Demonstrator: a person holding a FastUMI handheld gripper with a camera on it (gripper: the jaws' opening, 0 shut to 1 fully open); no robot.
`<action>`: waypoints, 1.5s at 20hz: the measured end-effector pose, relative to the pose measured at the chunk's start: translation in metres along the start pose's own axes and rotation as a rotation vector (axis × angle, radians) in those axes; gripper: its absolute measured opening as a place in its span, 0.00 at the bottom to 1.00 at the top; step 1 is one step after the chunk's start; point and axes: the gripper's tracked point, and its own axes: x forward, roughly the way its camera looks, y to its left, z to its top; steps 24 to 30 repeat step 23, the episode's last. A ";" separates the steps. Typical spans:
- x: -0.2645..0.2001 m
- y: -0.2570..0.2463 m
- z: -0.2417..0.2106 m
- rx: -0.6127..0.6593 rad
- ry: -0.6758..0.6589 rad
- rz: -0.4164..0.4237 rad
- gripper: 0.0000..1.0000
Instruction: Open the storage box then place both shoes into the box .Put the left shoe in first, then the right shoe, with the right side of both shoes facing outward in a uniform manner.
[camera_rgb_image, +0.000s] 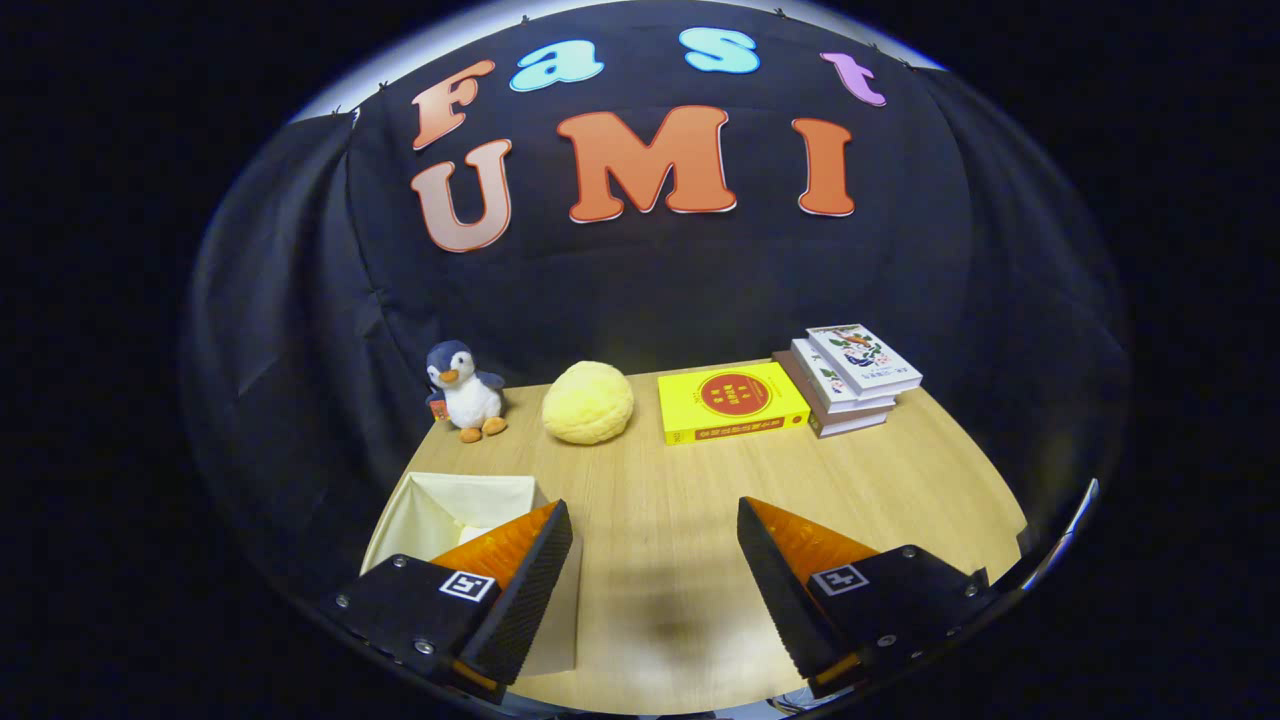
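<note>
1. Your gripper (655, 545) hangs released over the counter (900, 480), fingers wide apart, holding nothing.
2. The storage box (455, 510), cream and seemingly open-topped, sits partly under the left finger.
3. Beyond the box: a plush penguin (465, 390), a yellow round cushion (588, 402), a yellow book (730, 402), and stacked books (850, 375) farthest from it.
4. Judged so: box seems open, no shoe inside, both placements remain.
5. Book lettering is too small to read.

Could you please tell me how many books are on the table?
4: a yellow book beside the round plush, and a stack of three next to it.
</note>
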 end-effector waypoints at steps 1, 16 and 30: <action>-0.002 -0.017 0.007 0.006 -0.017 -0.009 0.99; -0.018 -0.183 0.070 0.039 -0.155 -0.047 0.99; -0.023 -0.196 0.091 0.006 -0.213 -0.053 0.99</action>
